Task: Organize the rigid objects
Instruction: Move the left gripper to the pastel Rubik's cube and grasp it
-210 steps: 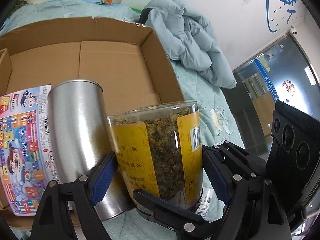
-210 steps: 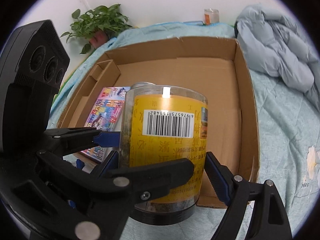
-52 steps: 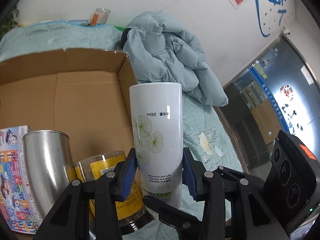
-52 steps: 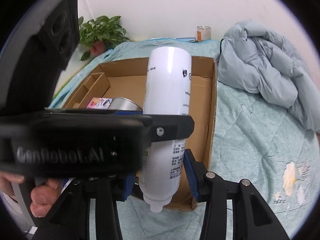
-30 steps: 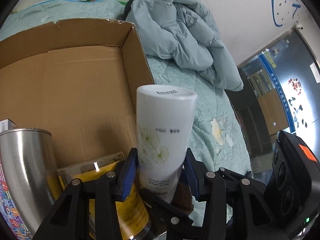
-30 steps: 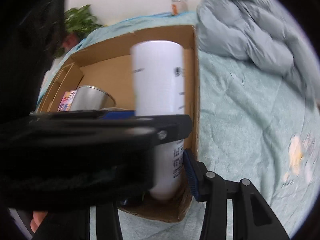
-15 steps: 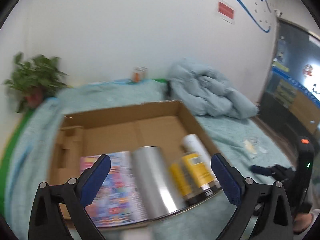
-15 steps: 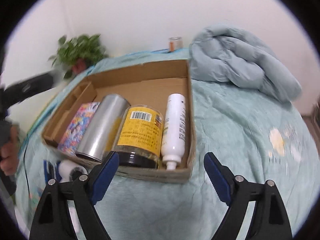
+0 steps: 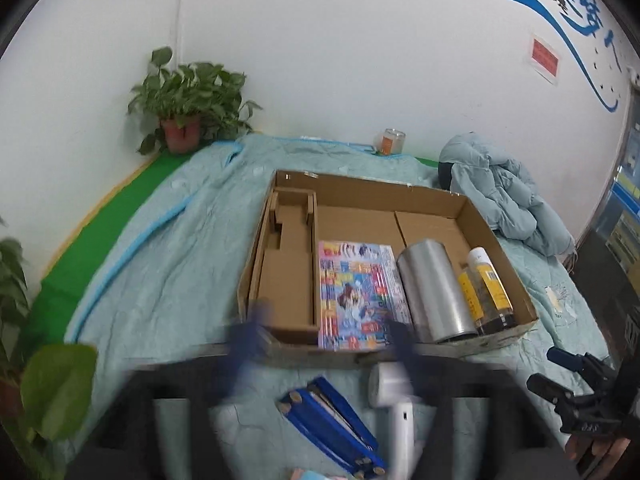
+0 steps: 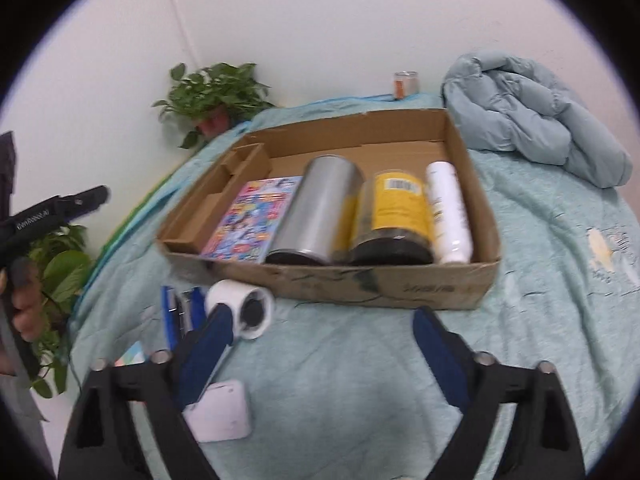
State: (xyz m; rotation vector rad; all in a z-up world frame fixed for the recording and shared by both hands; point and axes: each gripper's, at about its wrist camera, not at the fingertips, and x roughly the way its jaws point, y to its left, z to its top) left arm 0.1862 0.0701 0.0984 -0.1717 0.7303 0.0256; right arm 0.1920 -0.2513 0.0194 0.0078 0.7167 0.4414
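Note:
A cardboard box [image 10: 404, 288] [image 9: 500, 336] on the teal bedspread holds a colourful booklet [image 10: 252, 220] [image 9: 356, 296], a steel cylinder [image 10: 316, 216] [image 9: 432, 288], a yellow-labelled jar [image 10: 396, 216] [image 9: 486, 296] and a white bottle [image 10: 446, 212] [image 9: 480, 258], all lying side by side. My right gripper [image 10: 320, 340] is open and empty, in front of the box. My left gripper [image 9: 328, 340] is motion-blurred, open and empty, also in front of the box. A white handheld device [image 10: 242, 308] [image 9: 394, 396] and a blue case [image 9: 332, 424] [image 10: 176, 316] lie in front of the box.
A white flat pad [image 10: 220, 412] lies near my right gripper's left finger. A crumpled grey-blue jacket [image 10: 536, 112] sits at the back right. Potted plants [image 9: 188, 104] stand at the back left corner. A small glass jar [image 9: 390, 142] stands by the wall.
Both grippers have let go of the white bottle, which now lies in the box beside the jar. Both have pulled back from the box and opened.

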